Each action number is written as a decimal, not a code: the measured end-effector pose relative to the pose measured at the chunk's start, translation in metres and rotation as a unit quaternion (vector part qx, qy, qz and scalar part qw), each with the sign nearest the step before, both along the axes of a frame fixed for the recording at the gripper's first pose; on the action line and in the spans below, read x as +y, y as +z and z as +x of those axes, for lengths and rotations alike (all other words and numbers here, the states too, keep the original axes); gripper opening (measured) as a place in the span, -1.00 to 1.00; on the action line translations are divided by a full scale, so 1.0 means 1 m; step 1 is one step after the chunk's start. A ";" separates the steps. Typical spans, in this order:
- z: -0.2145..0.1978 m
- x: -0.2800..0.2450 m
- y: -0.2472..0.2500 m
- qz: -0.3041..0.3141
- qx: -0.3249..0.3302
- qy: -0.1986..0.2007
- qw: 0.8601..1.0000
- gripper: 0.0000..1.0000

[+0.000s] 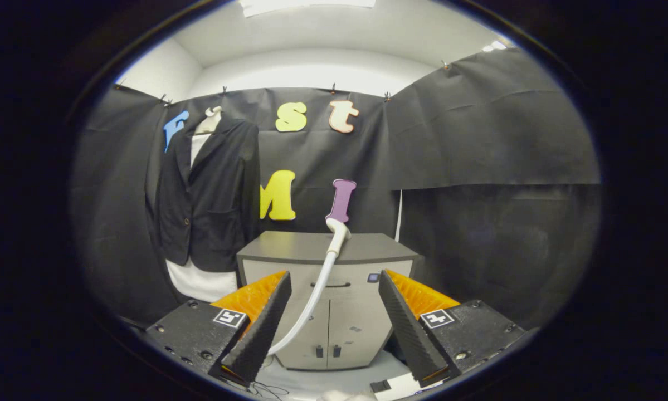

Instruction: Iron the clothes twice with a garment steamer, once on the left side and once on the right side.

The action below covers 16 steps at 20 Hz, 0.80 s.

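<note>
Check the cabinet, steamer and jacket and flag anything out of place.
Nothing stands out. The dark jacket hangs straight beside the grey cabinet; the steamer head rests on the cabinet top, its hose trailing down the front. The tongs are open, holding nothing.

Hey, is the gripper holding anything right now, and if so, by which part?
Nothing is held. The gripper is open, its fingers spread apart. The white garment steamer and its hose stand beyond them on the grey cabinet, untouched.

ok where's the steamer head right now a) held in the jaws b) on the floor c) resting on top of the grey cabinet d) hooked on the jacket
c, the steamer head rests on the grey cabinet, beyond the open gripper.
</note>
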<state>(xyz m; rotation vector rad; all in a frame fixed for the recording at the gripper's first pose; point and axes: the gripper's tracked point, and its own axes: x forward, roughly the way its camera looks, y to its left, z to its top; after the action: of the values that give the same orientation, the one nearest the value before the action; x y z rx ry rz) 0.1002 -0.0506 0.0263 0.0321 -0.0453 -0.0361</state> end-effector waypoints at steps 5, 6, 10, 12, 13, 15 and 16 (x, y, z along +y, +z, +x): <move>0.094 -0.026 0.023 0.020 -0.013 0.016 1.000 0.96; 0.114 -0.033 0.026 0.024 -0.014 0.017 0.999 0.96; 0.188 -0.058 0.041 0.027 -0.012 0.015 0.999 0.97; 0.224 -0.063 0.045 0.026 -0.007 0.020 0.999 0.97; 0.241 -0.064 0.046 0.024 -0.004 0.024 0.999 0.97; 0.275 -0.063 0.047 0.019 0.004 0.035 0.999 0.97; 0.291 -0.062 0.047 0.017 0.008 0.041 0.999 0.97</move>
<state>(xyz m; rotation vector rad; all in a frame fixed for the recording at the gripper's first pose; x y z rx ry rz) 0.3912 -0.1126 0.0736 0.0686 -0.0271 0.0453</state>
